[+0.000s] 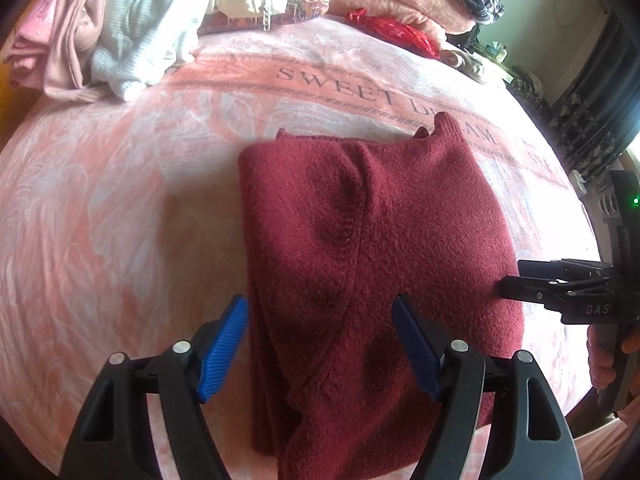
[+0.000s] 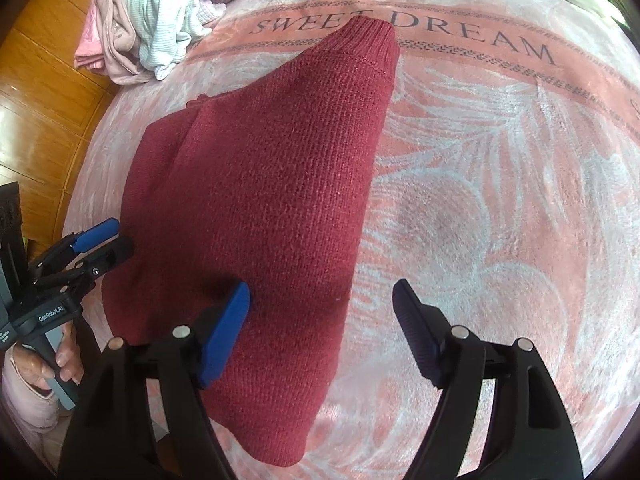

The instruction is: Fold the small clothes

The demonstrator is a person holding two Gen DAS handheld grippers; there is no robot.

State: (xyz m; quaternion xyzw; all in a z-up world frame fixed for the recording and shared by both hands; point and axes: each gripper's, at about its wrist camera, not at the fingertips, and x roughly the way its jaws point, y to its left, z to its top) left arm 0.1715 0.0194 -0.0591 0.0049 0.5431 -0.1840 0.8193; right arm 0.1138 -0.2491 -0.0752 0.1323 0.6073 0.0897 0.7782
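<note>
Both our grippers, left and right, point steeply down with jaws spread and gripping nothing above the folded maroon sweater, which lies on a pink blanket lettered SWEET DREAM, with piled clothes at its far edge.

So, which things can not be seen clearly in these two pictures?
- Maroon sweater: near hem hidden by the left gripper in the left wrist view.
- Blanket lettering: partly hidden under the sweater in both views.
- Clothes pile: cut off by the top edge.
- Right gripper: open; sweater's underside hidden.
</note>
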